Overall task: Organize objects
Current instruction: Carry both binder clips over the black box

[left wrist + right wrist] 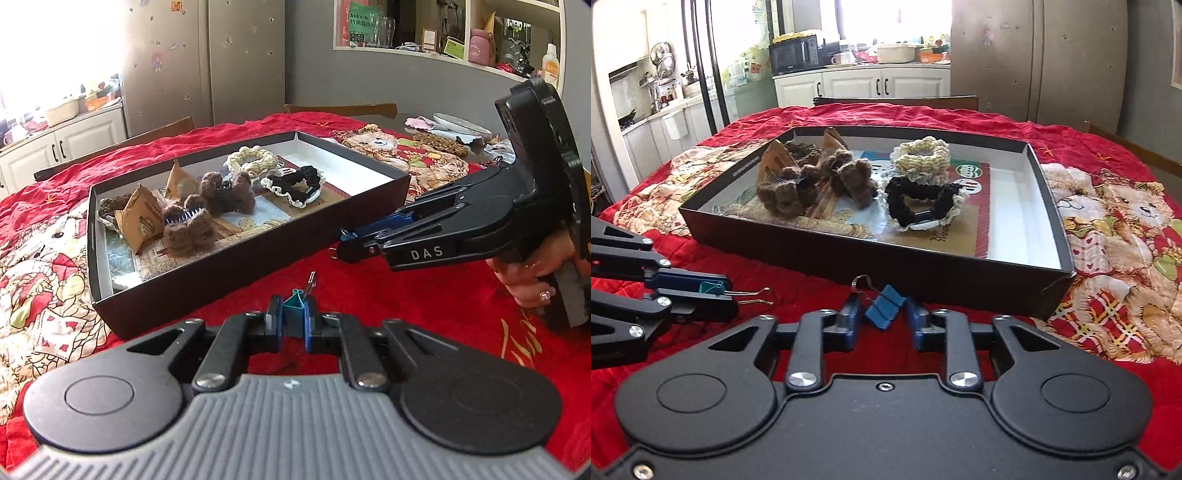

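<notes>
With the teal clip [293,303] clamped in the left gripper [292,317], the right gripper's [882,325] narrowing, not yet pressing jaws are best centred on the blue clip [884,306] (lying askew) before lifting toward the box [960,273].

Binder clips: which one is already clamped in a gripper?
The teal binder clip, pinched in the shut left gripper. The blue binder clip sits loose between the right gripper fingers, pads not pressing yet.

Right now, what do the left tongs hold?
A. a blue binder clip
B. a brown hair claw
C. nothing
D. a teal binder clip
D: the left tongs are clamped on the teal binder clip, its wire handles pointing ahead.
</notes>
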The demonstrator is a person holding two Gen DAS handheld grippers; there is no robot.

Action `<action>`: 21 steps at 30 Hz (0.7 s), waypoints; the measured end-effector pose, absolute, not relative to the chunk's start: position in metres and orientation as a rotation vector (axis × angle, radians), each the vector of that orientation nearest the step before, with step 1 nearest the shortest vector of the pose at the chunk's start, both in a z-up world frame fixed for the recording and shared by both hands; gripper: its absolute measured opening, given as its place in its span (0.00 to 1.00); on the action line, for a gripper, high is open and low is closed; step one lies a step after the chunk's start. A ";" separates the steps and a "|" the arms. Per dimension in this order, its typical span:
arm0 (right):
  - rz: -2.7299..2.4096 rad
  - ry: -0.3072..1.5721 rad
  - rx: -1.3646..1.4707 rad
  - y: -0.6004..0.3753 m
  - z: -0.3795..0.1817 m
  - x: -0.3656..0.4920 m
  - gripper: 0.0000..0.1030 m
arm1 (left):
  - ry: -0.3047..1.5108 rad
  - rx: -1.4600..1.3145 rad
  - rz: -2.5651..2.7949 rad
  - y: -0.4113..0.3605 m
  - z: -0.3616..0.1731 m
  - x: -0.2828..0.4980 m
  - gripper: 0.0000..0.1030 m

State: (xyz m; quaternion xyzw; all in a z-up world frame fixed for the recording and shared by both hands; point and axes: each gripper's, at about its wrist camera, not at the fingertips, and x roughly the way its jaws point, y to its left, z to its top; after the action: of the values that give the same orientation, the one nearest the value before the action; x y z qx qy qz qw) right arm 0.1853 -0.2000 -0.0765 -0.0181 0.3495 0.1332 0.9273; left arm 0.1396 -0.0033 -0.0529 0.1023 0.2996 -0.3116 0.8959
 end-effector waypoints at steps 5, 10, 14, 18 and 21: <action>0.277 0.714 -0.030 -0.202 -0.076 0.185 0.22 | 0.620 0.205 -0.640 -0.003 -0.051 0.140 0.12; 0.296 0.701 -0.051 -0.199 -0.073 0.180 0.22 | 0.616 0.197 -0.636 -0.002 -0.047 0.139 0.12; 0.308 0.686 -0.067 -0.195 -0.069 0.175 0.22 | 0.612 0.188 -0.633 -0.001 -0.044 0.138 0.12; 0.319 0.672 -0.063 -0.195 -0.064 0.171 0.22 | 0.607 0.184 -0.629 0.000 -0.040 0.137 0.12; 0.327 0.662 -0.059 -0.197 -0.060 0.168 0.22 | 0.603 0.180 -0.625 0.001 -0.037 0.136 0.12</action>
State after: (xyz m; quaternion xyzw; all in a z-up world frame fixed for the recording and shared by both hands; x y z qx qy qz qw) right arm 0.1678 -0.1966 -0.0603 -0.0290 0.3235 0.1600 0.9321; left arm 0.1363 0.0009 -0.0372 0.0873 0.2917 -0.3024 0.9032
